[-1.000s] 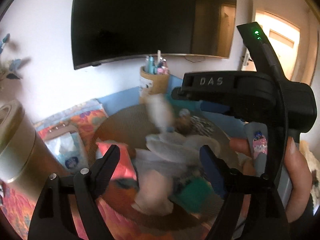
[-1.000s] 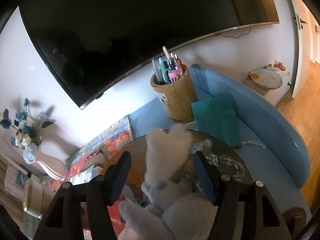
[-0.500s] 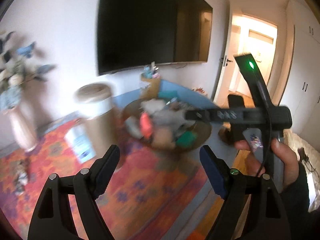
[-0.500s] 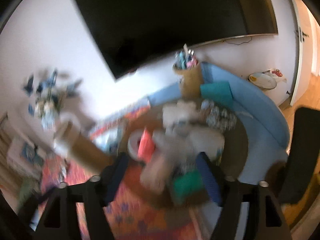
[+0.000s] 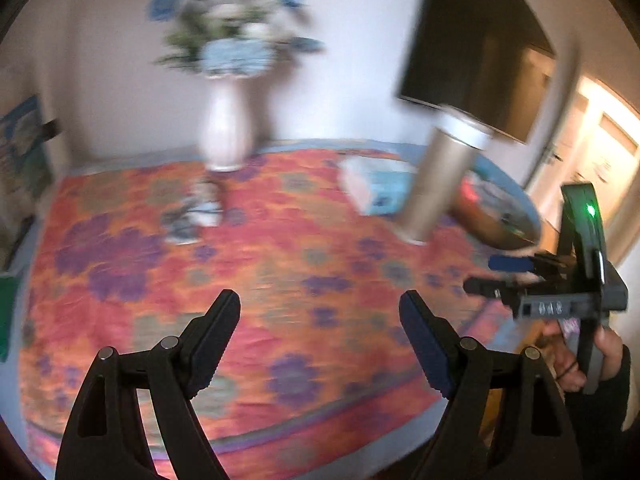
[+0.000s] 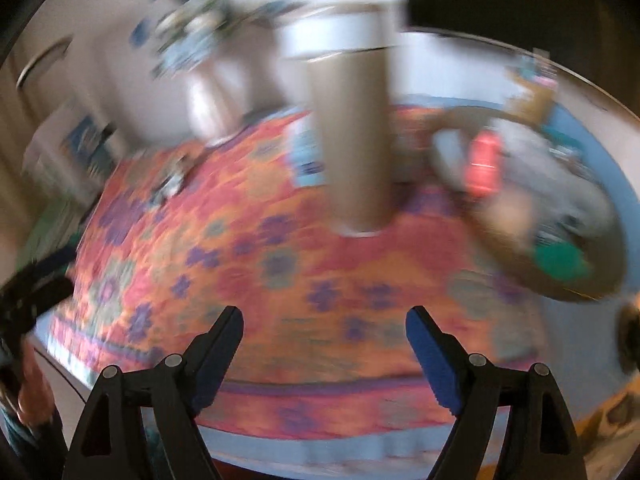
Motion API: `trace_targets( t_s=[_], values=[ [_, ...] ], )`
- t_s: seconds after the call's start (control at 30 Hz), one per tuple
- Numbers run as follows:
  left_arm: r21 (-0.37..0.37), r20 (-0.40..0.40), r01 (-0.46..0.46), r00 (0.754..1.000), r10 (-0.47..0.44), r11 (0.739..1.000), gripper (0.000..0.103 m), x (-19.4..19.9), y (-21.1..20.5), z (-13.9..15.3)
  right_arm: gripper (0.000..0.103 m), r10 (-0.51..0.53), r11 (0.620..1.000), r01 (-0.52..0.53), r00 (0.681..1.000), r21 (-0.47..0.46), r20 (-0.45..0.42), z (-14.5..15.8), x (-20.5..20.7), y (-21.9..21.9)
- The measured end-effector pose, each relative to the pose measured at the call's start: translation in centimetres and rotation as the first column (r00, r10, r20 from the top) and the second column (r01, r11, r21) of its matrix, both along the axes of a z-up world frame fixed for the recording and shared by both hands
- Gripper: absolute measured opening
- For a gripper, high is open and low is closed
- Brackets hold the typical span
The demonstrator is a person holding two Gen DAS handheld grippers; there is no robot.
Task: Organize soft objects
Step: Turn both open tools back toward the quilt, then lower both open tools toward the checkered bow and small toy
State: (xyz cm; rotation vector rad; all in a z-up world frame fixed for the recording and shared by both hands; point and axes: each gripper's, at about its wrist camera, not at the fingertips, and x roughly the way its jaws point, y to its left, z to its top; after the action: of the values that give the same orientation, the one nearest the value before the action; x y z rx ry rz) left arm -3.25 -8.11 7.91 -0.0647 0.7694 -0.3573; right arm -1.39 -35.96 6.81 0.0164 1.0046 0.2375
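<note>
Both grippers wide, empty | left gripper point(image 5: 320, 312), right gripper point(image 6: 324, 328) | next: small soft bundle point(image 5: 192, 216) at 11 o'clock on rug point(image 5: 280, 280) | slow down, straddle it squarely, close gently.

The rug point(image 5: 248, 280) looks like woven cloth, matt, in orange and purple flowers. The vase point(image 5: 228, 128) is smooth and pale, faintly glossy. The tall bin point(image 6: 352, 140) has a matt tan wall. Each hand-held gripper point(image 5: 320, 320) is matt black plastic with small metal pins.

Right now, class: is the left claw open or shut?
Open: the left claw has its fingers wide apart, with only the rug showing between them.
</note>
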Motion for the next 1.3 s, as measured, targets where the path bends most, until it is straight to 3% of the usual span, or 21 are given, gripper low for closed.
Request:
trace_targets(
  t_s=[0.23, 0.37, 0.5, 0.57, 0.7, 0.8, 0.87, 0.93, 1.3],
  values=[
    [0.017, 0.014, -0.154, 0.988, 0.154, 0.988, 0.081, 2.0, 6.4, 0.6, 0.082, 0.203, 0.978, -0.202, 0.979, -0.044, 0.019, -0.5, 3.0, 11.2],
    [0.028, 0.015, -0.200, 0.980, 0.200, 0.979, 0.081, 4.5, 8.0, 1.1, 0.082, 0.246, 0.969, -0.246, 0.967, -0.005, 0.058, 0.4, 5.7, 15.1],
    [0.032, 0.019, -0.230, 0.973, 0.229, 0.973, 0.081, 7.8, 9.0, -1.3, 0.082, 0.231, 0.973, -0.231, 0.964, -0.013, 0.134, -0.4, 9.1, 17.5],
    [0.035, 0.016, -0.229, 0.973, 0.228, 0.973, 0.081, 9.3, 9.1, -3.3, 0.082, 0.233, 0.972, -0.231, 0.960, -0.030, 0.153, -1.7, 10.2, 18.0],
    [0.028, 0.001, -0.228, 0.974, 0.228, 0.973, 0.081, 11.1, 9.1, -6.8, 0.082, 0.208, 0.975, -0.216, 0.969, 0.051, 0.135, -4.4, 12.1, 17.6],
    [0.028, -0.024, -0.231, 0.973, 0.231, 0.973, 0.081, 11.5, 8.8, -8.4, 0.082, 0.164, 0.984, -0.172, 0.979, 0.053, 0.125, -6.4, 12.8, 17.0],
    [0.069, -0.020, -0.229, 0.973, 0.231, 0.971, 0.080, 11.7, 8.2, -8.5, 0.082, 0.142, 0.988, -0.146, 0.987, 0.052, 0.076, -7.2, 13.7, 16.9],
    [0.090, -0.003, -0.231, 0.973, 0.232, 0.969, 0.080, 11.7, 7.9, -8.5, 0.082, 0.139, 0.988, -0.144, 0.987, 0.057, 0.086, -7.1, 14.0, 16.8],
    [0.085, -0.035, -0.210, 0.976, 0.214, 0.974, 0.081, 11.9, 8.0, -8.8, 0.082, 0.113, 0.990, -0.116, 0.993, 0.074, 0.043, -7.8, 14.7, 16.1]
  ],
)
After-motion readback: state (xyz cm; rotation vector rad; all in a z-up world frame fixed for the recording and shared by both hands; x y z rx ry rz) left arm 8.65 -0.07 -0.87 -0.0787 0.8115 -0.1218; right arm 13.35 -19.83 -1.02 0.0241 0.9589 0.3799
